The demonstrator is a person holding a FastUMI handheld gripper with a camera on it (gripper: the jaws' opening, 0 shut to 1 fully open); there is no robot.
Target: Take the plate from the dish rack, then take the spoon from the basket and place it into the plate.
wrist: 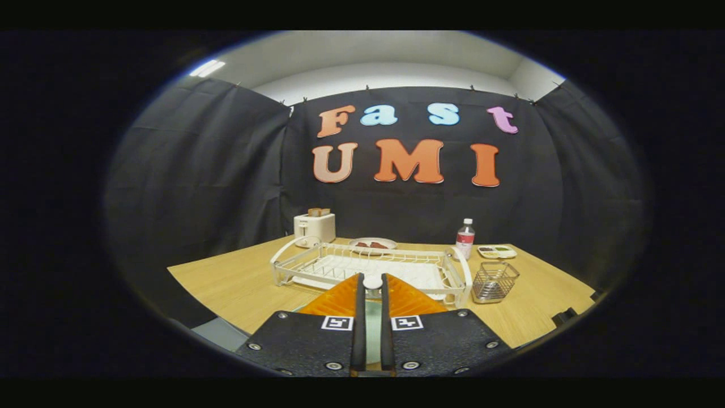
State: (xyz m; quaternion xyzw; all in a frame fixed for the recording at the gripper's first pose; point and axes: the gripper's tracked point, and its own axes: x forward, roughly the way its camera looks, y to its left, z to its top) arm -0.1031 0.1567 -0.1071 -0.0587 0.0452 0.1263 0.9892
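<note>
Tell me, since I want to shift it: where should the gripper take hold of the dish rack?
By the arched end handle of the dish rack, from above: it stands clear, thin enough. The gripper, now shut on a white round piece, must free itself first.

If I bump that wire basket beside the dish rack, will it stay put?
Probably not: the basket is open wire mesh and looks empty, so likely light and prone to slide. A high nudge might tip it. The tool, fingers nearly together around a small pale thing, sits near it, in front of the dish rack.
</note>
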